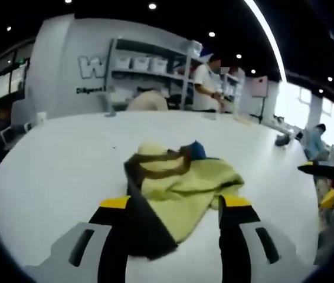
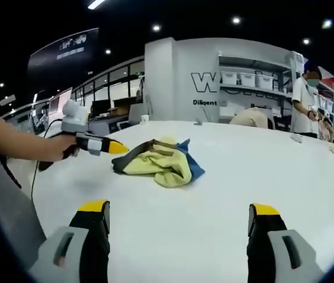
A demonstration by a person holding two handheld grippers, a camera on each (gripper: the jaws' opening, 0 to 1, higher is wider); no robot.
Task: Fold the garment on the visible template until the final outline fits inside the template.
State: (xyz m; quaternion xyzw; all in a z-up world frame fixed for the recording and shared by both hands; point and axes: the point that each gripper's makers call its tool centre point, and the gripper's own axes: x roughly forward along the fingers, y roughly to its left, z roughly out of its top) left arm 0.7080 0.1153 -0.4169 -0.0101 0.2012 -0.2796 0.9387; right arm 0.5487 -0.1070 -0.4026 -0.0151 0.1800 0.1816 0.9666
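Note:
A crumpled garment (image 1: 184, 183), yellow-green with dark brown trim and a blue patch, lies in a heap on the white table (image 1: 61, 171). In the left gripper view my left gripper (image 1: 176, 203) is open. Its jaws straddle the near end of the heap, and a dark hem (image 1: 146, 224) runs down between them beside the left jaw. In the right gripper view the garment (image 2: 161, 162) sits mid-table, with the left gripper (image 2: 105, 145) at its left edge, held by a hand. My right gripper (image 2: 179, 207) stands open over bare table, well short of the garment.
A person in a white shirt (image 2: 305, 97) stands at shelves with white bins (image 2: 246, 79) behind the table. Small items (image 2: 297, 138) lie near the far right edge. A forearm (image 2: 19, 144) reaches in from the left. Bare tabletop (image 2: 261, 171) surrounds the garment.

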